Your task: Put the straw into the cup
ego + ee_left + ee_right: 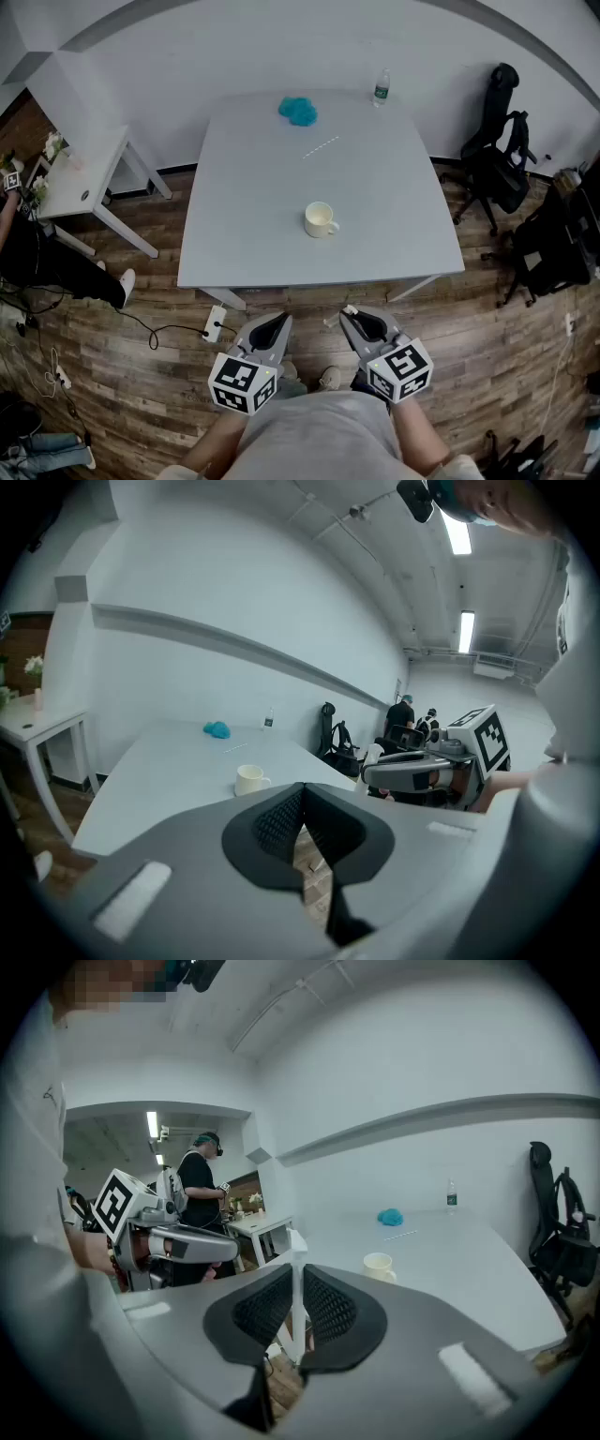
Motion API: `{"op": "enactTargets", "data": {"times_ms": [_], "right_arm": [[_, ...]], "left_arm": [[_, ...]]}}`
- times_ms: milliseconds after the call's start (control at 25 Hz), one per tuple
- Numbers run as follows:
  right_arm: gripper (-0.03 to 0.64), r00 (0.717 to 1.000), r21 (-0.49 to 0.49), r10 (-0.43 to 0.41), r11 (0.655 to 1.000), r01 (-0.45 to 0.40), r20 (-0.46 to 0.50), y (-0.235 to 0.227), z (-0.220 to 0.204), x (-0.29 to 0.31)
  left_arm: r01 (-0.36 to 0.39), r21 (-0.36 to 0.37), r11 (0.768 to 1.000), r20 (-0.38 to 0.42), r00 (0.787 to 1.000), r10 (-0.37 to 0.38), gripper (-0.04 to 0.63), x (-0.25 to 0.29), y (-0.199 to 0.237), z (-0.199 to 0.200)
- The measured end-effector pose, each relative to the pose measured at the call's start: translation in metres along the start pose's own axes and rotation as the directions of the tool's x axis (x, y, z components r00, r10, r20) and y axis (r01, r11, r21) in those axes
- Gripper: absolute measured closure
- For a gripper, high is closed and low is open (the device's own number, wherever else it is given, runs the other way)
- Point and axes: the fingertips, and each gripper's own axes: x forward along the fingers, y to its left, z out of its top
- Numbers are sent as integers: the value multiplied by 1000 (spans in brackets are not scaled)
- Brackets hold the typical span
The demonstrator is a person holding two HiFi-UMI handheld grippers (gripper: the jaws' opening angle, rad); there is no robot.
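Tongs side by side, tipped slightly down — left tongs (281, 321) closed, right tongs (351, 313) barely parted, both empty.

a large pale grey table (253, 216) stands on a dark wood-plank floor (141, 375), its far edge close to a plain white wall (234, 47). left of the table is a small white side table (80, 178) bearing flowers (52, 145). right of the table stands a black office chair (497, 141) with a dark bag (506, 183). under the table's near edge, a white power strip (216, 323) and a black cable (159, 328) lie on the planks. tube lights (466, 630) glow on the ceiling beyond the table's right side.
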Motion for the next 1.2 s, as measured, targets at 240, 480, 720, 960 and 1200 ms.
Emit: {"op": "enactTargets", "data": {"times_ms": [240, 480, 720, 960, 1200], "right_arm": [[574, 1000, -6, 3, 1000, -3, -3, 5, -1, 6], [571, 1000, 39, -13, 999, 13, 13, 8, 1, 13], [571, 998, 70, -50, 996, 48, 26, 14, 6, 22], [571, 995, 71, -90, 994, 87, 36, 22, 8, 32], [570, 994, 86, -105, 991, 102, 33, 22, 7, 38]], "left_arm": [[8, 1, 1000, -2, 1000, -8, 577, -2, 6, -1], [26, 3, 1000, 0, 1000, -26, 577, -6, 17, 1], [53, 12, 998, 0, 999, -53, 577, -17, 33, 1], [79, 10, 997, 5, 997, -79, 577, -27, 49, 1], [101, 5, 995, 0, 995, -101, 577, -25, 56, -1]]}}
